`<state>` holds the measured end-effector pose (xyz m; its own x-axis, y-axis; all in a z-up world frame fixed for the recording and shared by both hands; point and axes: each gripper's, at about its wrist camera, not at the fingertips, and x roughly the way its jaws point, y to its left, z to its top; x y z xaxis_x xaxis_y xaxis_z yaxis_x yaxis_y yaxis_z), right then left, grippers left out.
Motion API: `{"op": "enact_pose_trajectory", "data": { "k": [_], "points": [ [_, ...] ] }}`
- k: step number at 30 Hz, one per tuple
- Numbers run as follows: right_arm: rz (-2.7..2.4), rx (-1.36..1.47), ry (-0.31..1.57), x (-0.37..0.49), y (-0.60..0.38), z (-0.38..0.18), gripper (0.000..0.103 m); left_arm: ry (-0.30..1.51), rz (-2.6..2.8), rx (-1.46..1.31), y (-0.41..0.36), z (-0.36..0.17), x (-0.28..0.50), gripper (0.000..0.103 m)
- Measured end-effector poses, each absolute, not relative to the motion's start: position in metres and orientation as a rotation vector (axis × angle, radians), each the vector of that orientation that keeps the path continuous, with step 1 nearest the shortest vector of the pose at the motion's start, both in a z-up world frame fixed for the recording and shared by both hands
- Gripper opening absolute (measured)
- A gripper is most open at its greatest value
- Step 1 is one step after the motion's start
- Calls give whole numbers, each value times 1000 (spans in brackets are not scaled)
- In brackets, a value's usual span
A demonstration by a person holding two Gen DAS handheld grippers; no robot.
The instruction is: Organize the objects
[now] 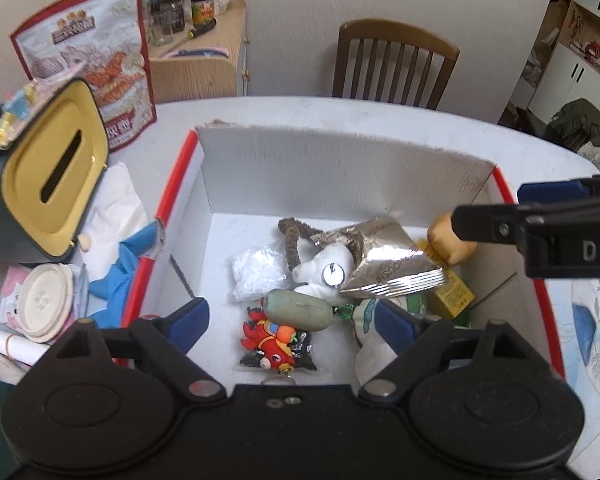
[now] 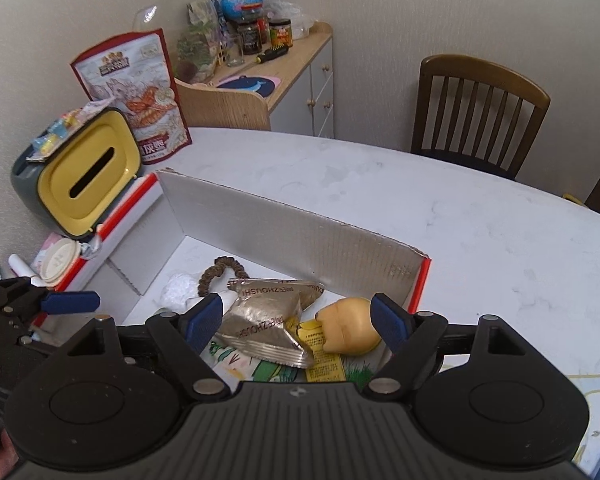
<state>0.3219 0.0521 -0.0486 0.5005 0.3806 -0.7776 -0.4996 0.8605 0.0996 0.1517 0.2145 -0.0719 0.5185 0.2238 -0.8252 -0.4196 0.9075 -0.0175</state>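
1. Both grippers are hovering over the open cardboard box, and I am judging this to be the gap between one drop and the next pick: the left gripper is standing with its jaws wide and nothing between them, and the right gripper is likewise well open and holding nothing.
2. Inside the box, nearest the left gripper, a red toy keychain is lying beside a grey-green plush; a silver foil packet and a yellow bun-like toy are sitting towards the box's right side.
3. The next move is probably calling for a reach outside the box, to its left, where a round white lid, a blue cloth and tissue are still waiting.
4. The box's near-left wall and the tipped yellow-faced tissue holder are crowding that reach.
5. Beyond the box, a snack bag is standing, then a wooden chair.
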Motion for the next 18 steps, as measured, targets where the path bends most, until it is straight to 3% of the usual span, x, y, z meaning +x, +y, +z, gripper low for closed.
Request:
{"op": "enact_pose_trajectory", "data": {
  "k": [18],
  "points": [
    [660, -71, 751, 239, 0, 0, 81, 787, 378, -193, 180, -19, 98, 102]
  ]
}}
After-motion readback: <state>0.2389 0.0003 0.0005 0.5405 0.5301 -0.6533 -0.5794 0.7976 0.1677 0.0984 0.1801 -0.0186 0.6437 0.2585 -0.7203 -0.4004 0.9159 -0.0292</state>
